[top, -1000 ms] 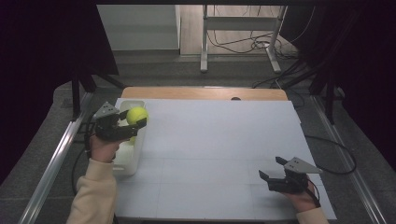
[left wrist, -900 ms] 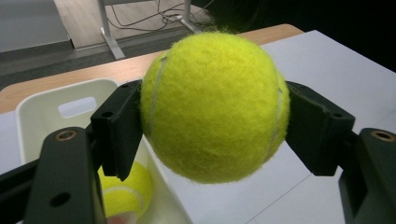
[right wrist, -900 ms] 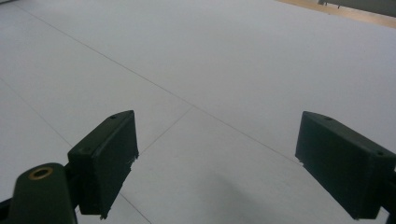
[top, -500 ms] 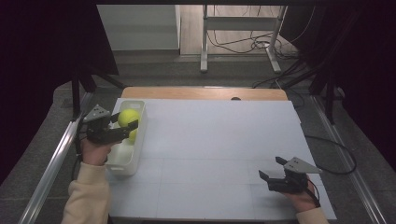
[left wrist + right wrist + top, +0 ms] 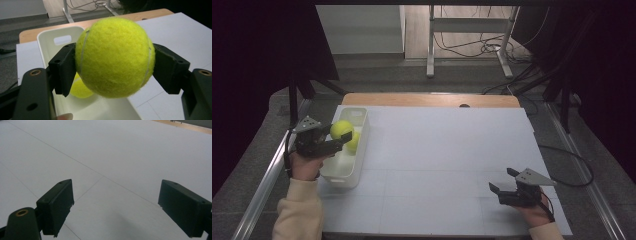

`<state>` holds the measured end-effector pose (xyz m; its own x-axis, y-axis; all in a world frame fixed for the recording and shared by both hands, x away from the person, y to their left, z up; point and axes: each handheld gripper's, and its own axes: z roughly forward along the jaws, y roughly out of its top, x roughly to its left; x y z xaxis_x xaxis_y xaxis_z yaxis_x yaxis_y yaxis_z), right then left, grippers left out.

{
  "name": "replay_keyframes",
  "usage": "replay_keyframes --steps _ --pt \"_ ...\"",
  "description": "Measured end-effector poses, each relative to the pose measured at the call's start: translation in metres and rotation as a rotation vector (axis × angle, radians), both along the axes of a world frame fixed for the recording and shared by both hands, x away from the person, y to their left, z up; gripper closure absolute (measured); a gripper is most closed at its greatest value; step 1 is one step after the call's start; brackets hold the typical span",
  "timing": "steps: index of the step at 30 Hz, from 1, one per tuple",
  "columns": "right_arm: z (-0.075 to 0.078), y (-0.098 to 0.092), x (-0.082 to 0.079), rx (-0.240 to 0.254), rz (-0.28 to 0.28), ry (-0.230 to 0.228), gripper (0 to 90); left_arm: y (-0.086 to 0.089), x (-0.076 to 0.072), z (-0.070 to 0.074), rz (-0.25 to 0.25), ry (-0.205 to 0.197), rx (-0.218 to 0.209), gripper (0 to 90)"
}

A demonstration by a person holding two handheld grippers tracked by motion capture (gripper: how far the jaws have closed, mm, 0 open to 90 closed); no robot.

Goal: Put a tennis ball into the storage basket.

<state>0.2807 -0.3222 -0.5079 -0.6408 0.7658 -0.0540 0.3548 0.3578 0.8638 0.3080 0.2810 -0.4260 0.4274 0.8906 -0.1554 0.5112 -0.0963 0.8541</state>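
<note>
Item 1: tennis ball (image 5: 115, 57), yellow-green felt with a pale seam, clamped between the 2 black jaws of the left gripper (image 5: 343, 140); both pads press its sides. In the high view the held ball (image 5: 341, 128) hangs above the near-middle of the bin, clear of the bin floor.

Item 2: second tennis ball (image 5: 354, 142), same colour, lying inside the bin just below and beside the held one; in the left gripper view it shows partly under the held ball, against the bin's inner wall (image 5: 80, 88).

Item 3: bin (image 5: 343, 176), white plastic, long and narrow, with a slot handle in its far end wall. It stands on the left edge of the table, lengthwise away from the person.

Item 4: left hand (image 5: 304, 165), cream sleeve, holding the left gripper from the bin's outer side, jaws pointing across the bin toward the table's middle.

Item 5: right gripper (image 5: 501, 189), held in the right hand (image 5: 534, 210) at the near right corner of the table, well apart from the bin. Its 2 jaws stand wide apart with nothing between them; the right gripper view shows bare table surface in the gap.

Item 6: table (image 5: 442, 150), covered with white sheeting marked by faint grid lines; a wooden strip shows along its far edge
</note>
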Motion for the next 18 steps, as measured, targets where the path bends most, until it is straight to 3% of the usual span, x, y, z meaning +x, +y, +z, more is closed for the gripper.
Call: replay_keyframes --steps 9,18 --pt "0.000 0.000 0.000 0.001 0.000 -0.001 13.6 0.003 -0.001 -0.005 0.000 0.029 0.025 26.8" --pt "0.000 0.000 0.000 -0.003 -0.001 -0.001 13.6 0.005 0.001 -0.013 -0.007 0.084 0.072 26.7"
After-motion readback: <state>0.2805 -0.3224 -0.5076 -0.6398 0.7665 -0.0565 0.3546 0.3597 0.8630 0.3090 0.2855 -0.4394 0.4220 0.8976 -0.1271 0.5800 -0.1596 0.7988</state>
